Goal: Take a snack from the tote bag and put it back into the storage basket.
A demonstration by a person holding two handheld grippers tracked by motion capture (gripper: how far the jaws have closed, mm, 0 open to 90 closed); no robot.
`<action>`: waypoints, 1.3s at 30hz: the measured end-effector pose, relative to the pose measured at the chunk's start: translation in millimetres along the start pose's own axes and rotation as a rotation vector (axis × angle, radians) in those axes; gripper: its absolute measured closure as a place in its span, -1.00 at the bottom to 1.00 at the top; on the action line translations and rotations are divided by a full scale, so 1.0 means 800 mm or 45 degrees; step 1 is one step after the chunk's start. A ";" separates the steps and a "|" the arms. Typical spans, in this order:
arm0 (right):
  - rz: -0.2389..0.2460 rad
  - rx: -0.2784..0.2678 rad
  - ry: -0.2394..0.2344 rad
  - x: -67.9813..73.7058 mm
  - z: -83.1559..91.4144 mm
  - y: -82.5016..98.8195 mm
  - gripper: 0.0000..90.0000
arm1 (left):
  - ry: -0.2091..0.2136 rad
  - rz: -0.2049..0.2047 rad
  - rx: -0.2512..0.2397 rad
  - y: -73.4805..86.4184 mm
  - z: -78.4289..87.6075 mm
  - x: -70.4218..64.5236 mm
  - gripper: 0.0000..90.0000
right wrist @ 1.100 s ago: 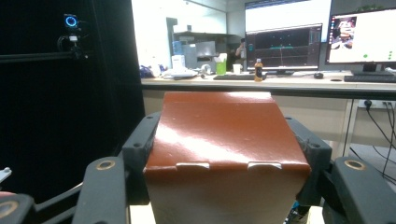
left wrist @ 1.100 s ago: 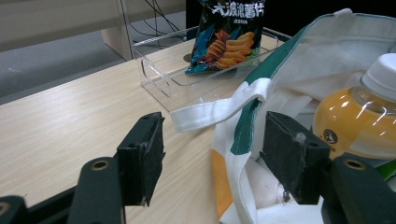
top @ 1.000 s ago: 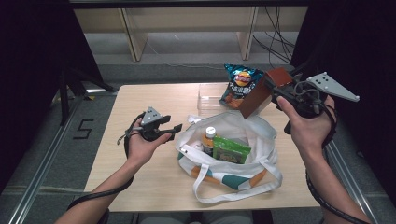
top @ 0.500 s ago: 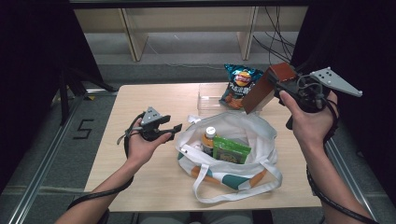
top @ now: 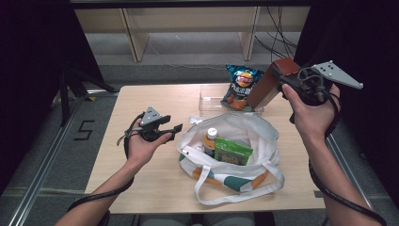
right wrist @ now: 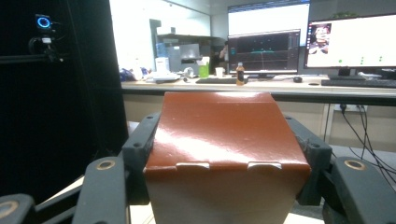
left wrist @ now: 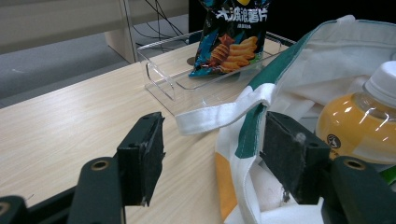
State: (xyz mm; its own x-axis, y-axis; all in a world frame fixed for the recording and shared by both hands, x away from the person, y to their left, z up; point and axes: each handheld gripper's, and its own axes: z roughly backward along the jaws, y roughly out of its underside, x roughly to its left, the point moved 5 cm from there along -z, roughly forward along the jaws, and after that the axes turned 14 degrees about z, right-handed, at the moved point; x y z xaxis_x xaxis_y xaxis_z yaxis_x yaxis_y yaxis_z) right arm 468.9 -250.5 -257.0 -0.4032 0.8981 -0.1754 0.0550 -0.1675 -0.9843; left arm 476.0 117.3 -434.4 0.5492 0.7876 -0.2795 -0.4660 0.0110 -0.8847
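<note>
- The right tongs point(top: 282, 79) grip a brown glossy cardboard box point(right wrist: 227, 140), a pad pressed on each side of it, so the jaws stand wide on the box; it is held up in the air above the far right corner of the pale wooden worktop point(top: 155, 99).
- The left tongs point(left wrist: 212, 154) gape wide and hold nothing; a white strap of the bag lies between the jaws, untouched, and they hover just beside the bag's left rim.
- The white cloth tote bag with green and orange trim point(top: 244, 127) lies open mid-worktop, holding an orange-drink bottle with a white cap point(top: 211, 139) and a green flat packet point(top: 232, 150).
- The clear plastic tray point(top: 209, 99) at the far edge holds a dark blue crisp packet point(top: 240, 84), standing upright.
</note>
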 end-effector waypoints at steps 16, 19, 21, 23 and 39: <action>0.030 0.026 0.043 -0.014 -0.027 0.006 -0.11 | -0.010 0.000 0.004 0.000 0.001 0.003 -0.16; 0.012 0.036 0.056 -0.015 -0.031 0.008 -0.11 | -0.012 0.004 0.003 0.001 0.000 0.002 -0.16; 0.020 0.047 0.061 -0.018 -0.035 0.011 -0.11 | -0.011 0.006 0.004 0.002 0.000 0.003 -0.16; 0.009 0.053 0.060 -0.019 -0.038 0.014 -0.11 | -0.010 0.008 0.005 0.002 0.000 0.003 -0.16; 0.009 0.098 0.111 -0.031 -0.062 0.029 -0.11 | -0.009 0.006 0.012 0.003 -0.001 0.002 -0.16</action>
State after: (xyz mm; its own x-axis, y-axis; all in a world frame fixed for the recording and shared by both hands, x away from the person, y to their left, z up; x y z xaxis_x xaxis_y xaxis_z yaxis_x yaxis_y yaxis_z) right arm 525.2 -256.7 -276.6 -0.3222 0.9281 -0.1867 -0.0141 -0.2019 -0.9793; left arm 476.1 118.3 -437.5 0.5417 0.7922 -0.2811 -0.4752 0.0128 -0.8798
